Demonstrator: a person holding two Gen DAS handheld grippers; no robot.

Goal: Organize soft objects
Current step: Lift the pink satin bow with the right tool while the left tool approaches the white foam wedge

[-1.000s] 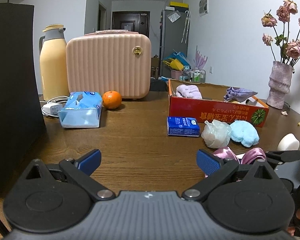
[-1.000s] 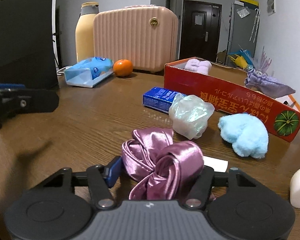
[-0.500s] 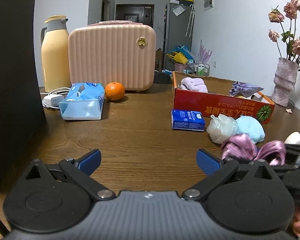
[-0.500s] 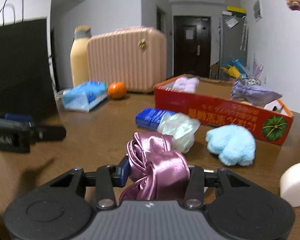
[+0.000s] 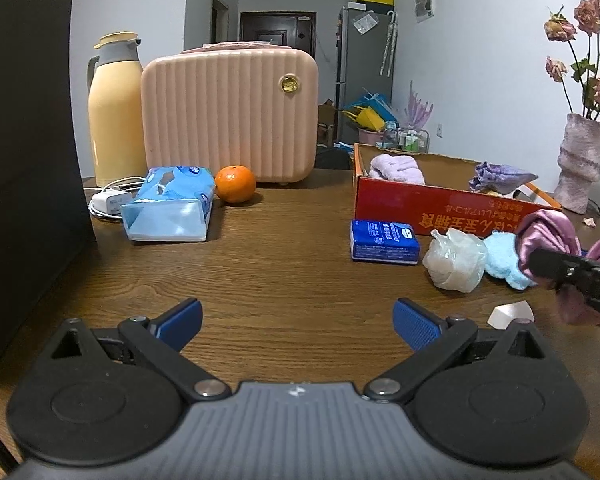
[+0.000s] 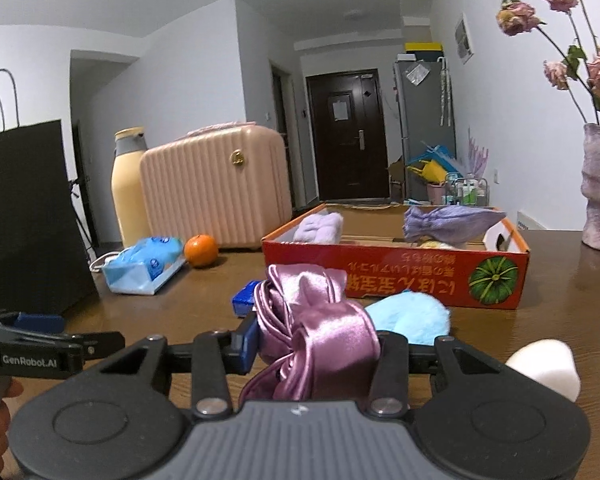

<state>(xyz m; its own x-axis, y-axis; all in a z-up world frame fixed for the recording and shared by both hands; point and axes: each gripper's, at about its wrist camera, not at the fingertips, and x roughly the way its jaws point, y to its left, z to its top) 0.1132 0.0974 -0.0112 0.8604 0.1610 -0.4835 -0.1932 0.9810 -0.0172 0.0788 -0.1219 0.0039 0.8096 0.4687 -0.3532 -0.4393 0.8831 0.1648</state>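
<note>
My right gripper [image 6: 319, 350] is shut on a purple satin scrunchie [image 6: 300, 292] and holds it above the wooden table, in front of the red cardboard box [image 6: 400, 280]. The left wrist view shows the scrunchie [image 5: 546, 232] at the far right, clamped in a black finger. A lavender towel [image 6: 320, 228] and a purple pouch [image 6: 448, 218] lie in the box. On the table before the box are a fluffy blue piece [image 6: 408, 316], a crumpled clear bag [image 5: 454, 260] and a white foam block [image 6: 544, 364]. My left gripper [image 5: 298, 318] stands open over bare table, holding nothing.
A black paper bag [image 5: 24, 160] stands at the left. Behind are a yellow thermos [image 5: 114, 120], a pink case [image 5: 228, 116], a tissue pack [image 5: 168, 208], an orange [image 5: 235, 184] and a charger [image 5: 108, 202]. A small blue packet [image 5: 384, 240] lies by the box; a vase [image 5: 580, 168] stands right.
The right gripper's jaws closed tighter on the scrunchie and lifted it off the table, toward the box. The left gripper stayed open and barely moved.
</note>
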